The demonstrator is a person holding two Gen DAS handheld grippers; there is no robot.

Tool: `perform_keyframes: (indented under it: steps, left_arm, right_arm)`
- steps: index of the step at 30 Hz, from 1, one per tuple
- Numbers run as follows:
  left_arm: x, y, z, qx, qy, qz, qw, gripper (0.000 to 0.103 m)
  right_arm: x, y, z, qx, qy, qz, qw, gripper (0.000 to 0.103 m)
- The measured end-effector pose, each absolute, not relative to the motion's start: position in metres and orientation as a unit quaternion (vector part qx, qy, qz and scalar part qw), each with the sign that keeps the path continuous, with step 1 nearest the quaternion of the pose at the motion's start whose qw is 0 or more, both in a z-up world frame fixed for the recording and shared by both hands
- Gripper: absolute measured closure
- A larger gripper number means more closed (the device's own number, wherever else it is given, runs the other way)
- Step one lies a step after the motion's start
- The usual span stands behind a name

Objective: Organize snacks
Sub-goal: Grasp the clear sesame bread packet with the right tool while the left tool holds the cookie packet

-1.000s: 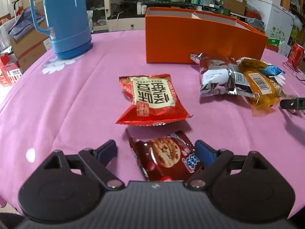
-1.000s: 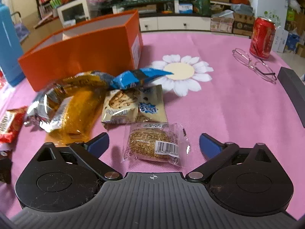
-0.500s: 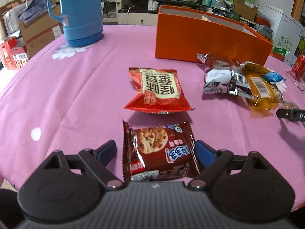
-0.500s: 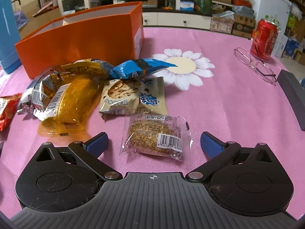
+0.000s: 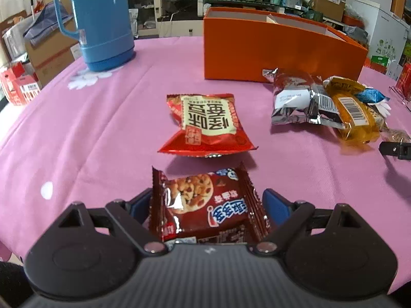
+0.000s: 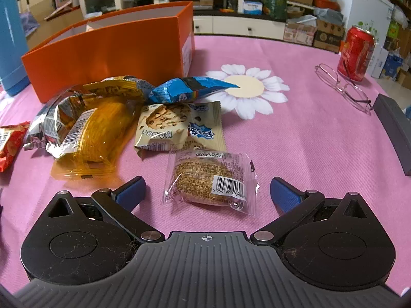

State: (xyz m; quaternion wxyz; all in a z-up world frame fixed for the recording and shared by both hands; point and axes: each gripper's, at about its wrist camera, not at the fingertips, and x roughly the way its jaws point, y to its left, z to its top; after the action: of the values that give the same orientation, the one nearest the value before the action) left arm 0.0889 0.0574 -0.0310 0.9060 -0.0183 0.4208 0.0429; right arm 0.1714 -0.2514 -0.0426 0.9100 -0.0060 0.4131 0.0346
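My left gripper (image 5: 205, 205) is shut on a dark red cookie packet (image 5: 205, 205), held just above the pink cloth. Ahead lie a red snack bag (image 5: 208, 123), a silver packet (image 5: 295, 102) and an orange-yellow packet (image 5: 354, 113), with the orange box (image 5: 277, 48) behind. My right gripper (image 6: 206, 190) is open around a clear-wrapped sesame cake (image 6: 210, 179) that lies on the cloth. Beyond it lie a beige cookie packet (image 6: 177, 125), a blue packet (image 6: 190, 89), the orange-yellow packet (image 6: 100, 131) and the orange box (image 6: 113, 48).
A blue thermos (image 5: 100, 20) stands at the back left. A red can (image 6: 355, 52) and glasses (image 6: 344, 87) sit at the right, with a dark grey bar (image 6: 393, 131) at the table's right edge. The right gripper's tip (image 5: 395, 148) shows in the left wrist view.
My left gripper has closed on the dark red cookie packet and lifted it slightly. My right gripper has edged forward around the sesame cake, still open.
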Motion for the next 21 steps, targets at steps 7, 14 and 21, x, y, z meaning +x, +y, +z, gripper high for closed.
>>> perform_keyframes:
  steps: [7, 14, 21]
  left_arm:
    - [0.086, 0.064, -0.032, -0.020, 0.417, 0.049, 0.907, 0.014]
    - [0.082, 0.074, -0.023, -0.053, 0.416, 0.024, 0.907, 0.047]
    - [0.073, 0.083, 0.001, -0.094, 0.394, 0.005, 0.914, 0.047]
  right_arm:
    - [0.170, -0.252, -0.041, -0.002, 0.412, 0.037, 0.911, 0.009]
    - [0.155, -0.254, -0.030, 0.010, 0.404, 0.069, 0.912, 0.064]
    - [0.127, -0.270, -0.010, 0.041, 0.361, 0.086, 0.928, 0.064]
